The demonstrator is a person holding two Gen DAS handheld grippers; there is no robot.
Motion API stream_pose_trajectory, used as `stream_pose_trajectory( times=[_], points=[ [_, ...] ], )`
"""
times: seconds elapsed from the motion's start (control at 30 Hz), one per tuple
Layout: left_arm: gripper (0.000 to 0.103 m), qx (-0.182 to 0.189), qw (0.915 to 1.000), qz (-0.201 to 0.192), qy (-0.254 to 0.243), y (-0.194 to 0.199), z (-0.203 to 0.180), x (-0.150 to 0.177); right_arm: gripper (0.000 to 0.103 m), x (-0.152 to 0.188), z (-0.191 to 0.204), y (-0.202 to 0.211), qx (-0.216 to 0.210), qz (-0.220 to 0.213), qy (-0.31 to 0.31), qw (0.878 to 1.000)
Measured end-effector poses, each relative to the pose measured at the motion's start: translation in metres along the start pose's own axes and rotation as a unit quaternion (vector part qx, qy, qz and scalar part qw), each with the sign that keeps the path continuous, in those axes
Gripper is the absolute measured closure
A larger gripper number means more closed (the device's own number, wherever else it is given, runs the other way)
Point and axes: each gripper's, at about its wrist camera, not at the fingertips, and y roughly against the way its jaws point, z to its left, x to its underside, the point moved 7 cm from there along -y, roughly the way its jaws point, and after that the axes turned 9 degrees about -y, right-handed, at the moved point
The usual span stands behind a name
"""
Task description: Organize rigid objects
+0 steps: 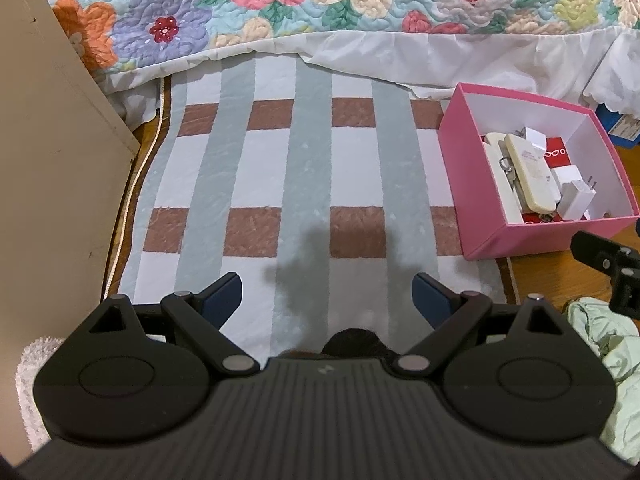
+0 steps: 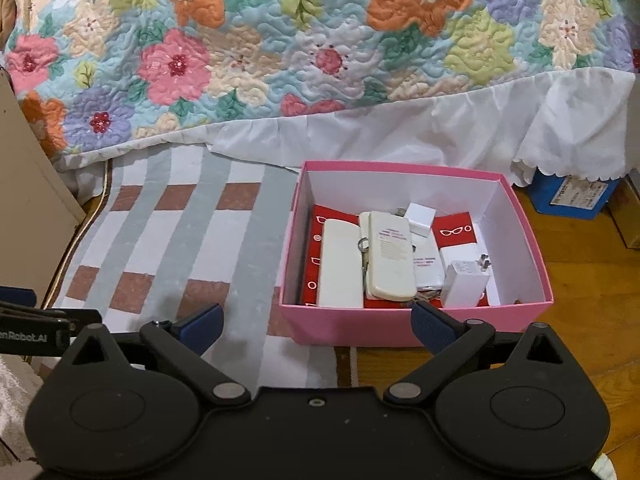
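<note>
A pink box (image 2: pixel 400 326) stands on the floor at the rug's right edge, seen also in the left wrist view as the pink box (image 1: pixel 516 242). Inside lie cream cases (image 2: pixel 390 260), a white plug adapter (image 2: pixel 466 284), a small white cube (image 2: pixel 420 214) and red cards with glasses prints (image 2: pixel 454 232). My right gripper (image 2: pixel 318 326) is open and empty, just in front of the box's near wall. My left gripper (image 1: pixel 328 294) hovers open and empty over the checked rug (image 1: pixel 280 168), left of the box.
A floral quilt (image 2: pixel 300 48) with a white frill hangs down behind the rug and box. A beige panel (image 1: pixel 52 152) stands at the left. A blue box (image 2: pixel 572 196) sits under the frill at right. Pale green cloth (image 1: pixel 600 332) lies on the wooden floor (image 2: pixel 580 280).
</note>
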Motion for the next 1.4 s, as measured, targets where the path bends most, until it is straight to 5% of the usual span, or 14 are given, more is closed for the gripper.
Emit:
stream_pose_trajectory(
  times=[1.17, 1.4],
  points=[
    [0.009, -0.021, 0.9991, 0.036, -0.011, -0.011, 0.011, 0.009, 0.002, 0.006, 0.014, 0.000, 0.032, 0.013, 0.031, 0.999],
    [0.009, -0.002, 0.9994, 0.032, 0.008, -0.010, 0.015, 0.008, 0.002, 0.007, 0.014, 0.000, 0.034, 0.015, 0.032, 0.999]
  ],
)
